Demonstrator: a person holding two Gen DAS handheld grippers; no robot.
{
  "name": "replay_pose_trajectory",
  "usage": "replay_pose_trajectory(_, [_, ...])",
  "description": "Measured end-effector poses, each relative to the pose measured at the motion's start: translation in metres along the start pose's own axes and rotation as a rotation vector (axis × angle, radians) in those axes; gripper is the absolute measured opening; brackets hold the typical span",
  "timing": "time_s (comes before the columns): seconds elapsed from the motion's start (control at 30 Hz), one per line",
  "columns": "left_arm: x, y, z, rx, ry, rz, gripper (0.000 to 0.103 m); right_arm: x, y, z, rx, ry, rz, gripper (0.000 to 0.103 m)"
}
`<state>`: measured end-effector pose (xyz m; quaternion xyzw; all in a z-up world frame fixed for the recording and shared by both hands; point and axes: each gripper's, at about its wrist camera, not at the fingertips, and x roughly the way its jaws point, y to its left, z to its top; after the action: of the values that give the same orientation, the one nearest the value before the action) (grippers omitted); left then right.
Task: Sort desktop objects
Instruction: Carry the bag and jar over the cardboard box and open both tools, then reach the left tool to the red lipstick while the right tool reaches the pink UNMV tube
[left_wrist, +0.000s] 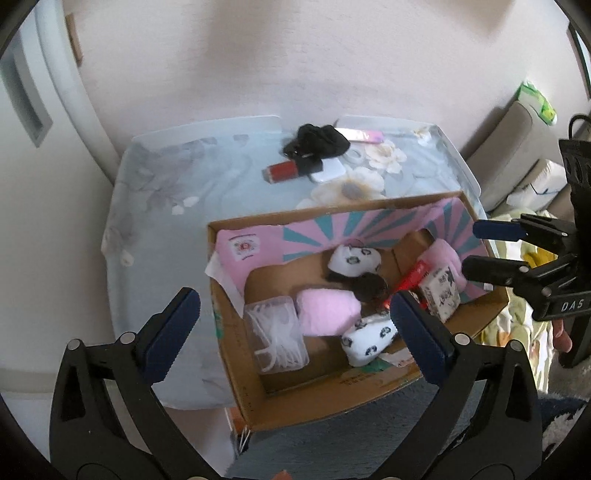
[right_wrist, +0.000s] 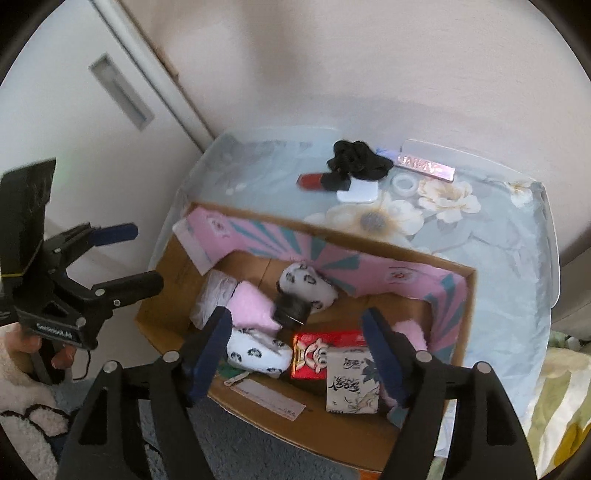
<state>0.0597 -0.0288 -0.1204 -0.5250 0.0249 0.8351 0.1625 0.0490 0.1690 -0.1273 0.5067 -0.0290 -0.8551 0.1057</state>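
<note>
We've got both grippers hovering over the cardboard box (left_wrist: 236, 369), and it looks like a drop-off step: the left gripper (left_wrist: 295, 332) gapes wide with nothing between its pads, the right gripper (right_wrist: 295, 354) stands open and empty above the red packet (right_wrist: 314, 350) and tissue pack (right_wrist: 351, 384) lying in the box. Both point steeply down. Next, we reckon, comes a reach to the far tabletop, where the red tube (left_wrist: 284, 171), black cloth (left_wrist: 317, 142) and white case (left_wrist: 328, 171) still wait
</note>
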Motion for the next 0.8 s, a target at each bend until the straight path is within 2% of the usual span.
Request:
replay_pose_trajectory(0.23, [-0.005,-0.001,0.003,0.013,-0.020,0.013,0.103,-0.004,-0.007,-0.004,0.002,-0.015,0.012,0.070])
replay_pose_trajectory(0.5, [-0.016,-0.006,0.017,0.066,-0.072,0.064,0.103,-0.013,-0.012,-0.004,-0.021,-0.040,0.025,0.070])
replay_pose_trajectory(0.67, [-0.016,-0.008,0.023,0.065,-0.077,0.058,0.103,-0.019,-0.020,-0.005,-0.016,-0.060,0.023,0.070])
replay_pose_trajectory(0.8, [-0.013,-0.013,0.037,0.140,-0.075,0.105,0.103,-0.026,-0.028,0.001,-0.037,-0.066,-0.004,0.070])
